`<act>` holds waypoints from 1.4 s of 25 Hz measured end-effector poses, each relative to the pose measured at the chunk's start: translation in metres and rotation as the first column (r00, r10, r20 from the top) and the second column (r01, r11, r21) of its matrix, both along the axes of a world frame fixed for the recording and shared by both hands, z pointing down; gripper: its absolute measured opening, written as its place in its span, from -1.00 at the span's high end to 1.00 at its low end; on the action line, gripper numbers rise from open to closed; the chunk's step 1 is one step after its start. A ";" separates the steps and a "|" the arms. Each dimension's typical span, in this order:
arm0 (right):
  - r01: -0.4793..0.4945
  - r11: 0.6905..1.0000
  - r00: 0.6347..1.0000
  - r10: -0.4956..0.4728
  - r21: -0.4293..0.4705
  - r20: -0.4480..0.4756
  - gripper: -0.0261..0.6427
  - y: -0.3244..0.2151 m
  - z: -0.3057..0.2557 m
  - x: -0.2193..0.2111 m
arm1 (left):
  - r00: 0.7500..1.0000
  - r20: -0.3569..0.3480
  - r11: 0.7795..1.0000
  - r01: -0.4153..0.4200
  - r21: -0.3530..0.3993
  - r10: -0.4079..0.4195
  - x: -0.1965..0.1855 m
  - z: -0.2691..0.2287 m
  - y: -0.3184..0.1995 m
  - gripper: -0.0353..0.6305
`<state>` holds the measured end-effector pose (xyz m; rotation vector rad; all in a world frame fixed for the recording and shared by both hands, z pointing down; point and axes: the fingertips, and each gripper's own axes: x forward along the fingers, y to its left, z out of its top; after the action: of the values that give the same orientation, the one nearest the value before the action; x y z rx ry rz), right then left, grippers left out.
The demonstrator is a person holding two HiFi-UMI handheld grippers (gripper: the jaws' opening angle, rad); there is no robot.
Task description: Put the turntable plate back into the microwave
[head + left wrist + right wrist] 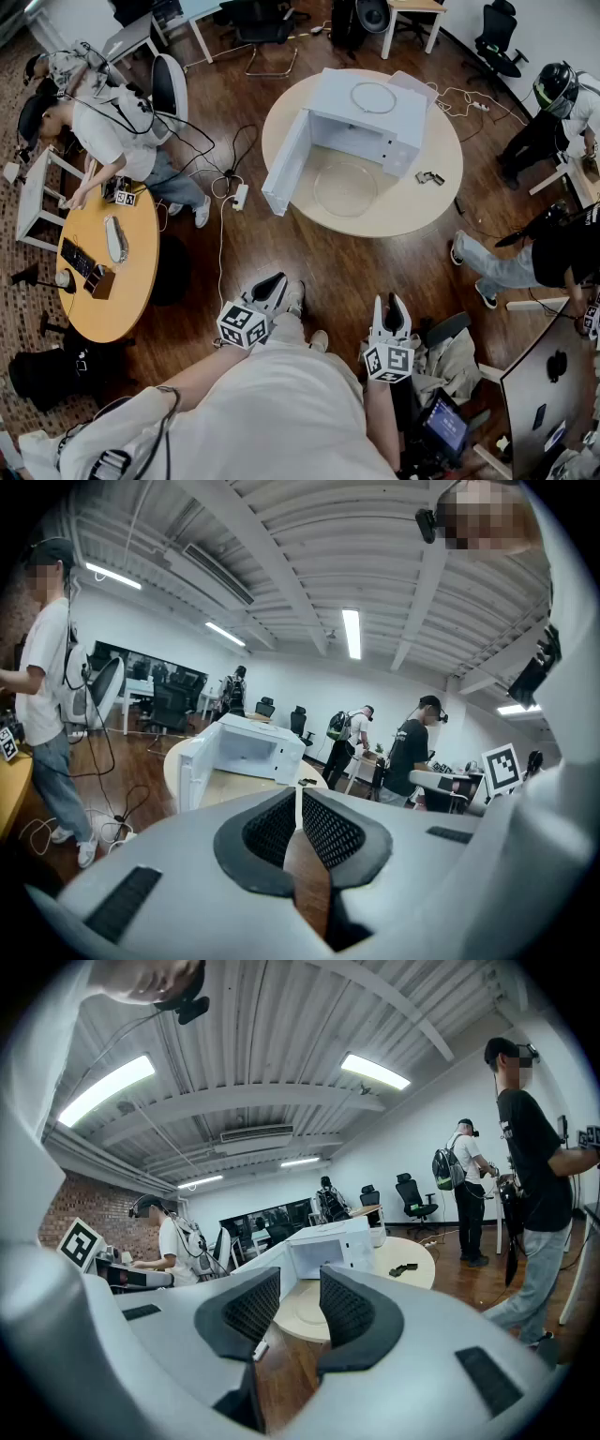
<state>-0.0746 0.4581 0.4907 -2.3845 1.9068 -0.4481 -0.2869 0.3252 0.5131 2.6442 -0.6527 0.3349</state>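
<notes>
Left tongs (276, 280) closed, right tongs (393, 303) apart; turntable plate (345, 189) lies before open microwave (375, 117).

We see the turntable plate (345, 187), right of centre, as clear glossy glass on a round table (427, 202) with a smooth, pale top. The microwave (370, 117) looks matt white. The floor (319, 262) is dark polished wood. The left gripper (298, 803) and right gripper (299, 1283) have smooth grey plastic shells and black ribbed pads (349, 1314).

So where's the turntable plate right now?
In the head view the turntable plate lies flat on the round table, directly in front of the open microwave, just right of its swung-open door.
</notes>
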 end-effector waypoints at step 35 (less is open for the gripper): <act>-0.142 0.988 0.990 0.140 -0.068 -0.029 0.58 -0.165 0.010 0.002 | 0.977 -0.103 0.982 -0.189 -0.004 0.188 0.053 0.002 -0.196 0.86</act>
<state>-0.0728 0.2935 0.5005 -2.5591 1.7437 -0.4862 -0.2335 0.1288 0.5148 2.6952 -0.3668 0.2544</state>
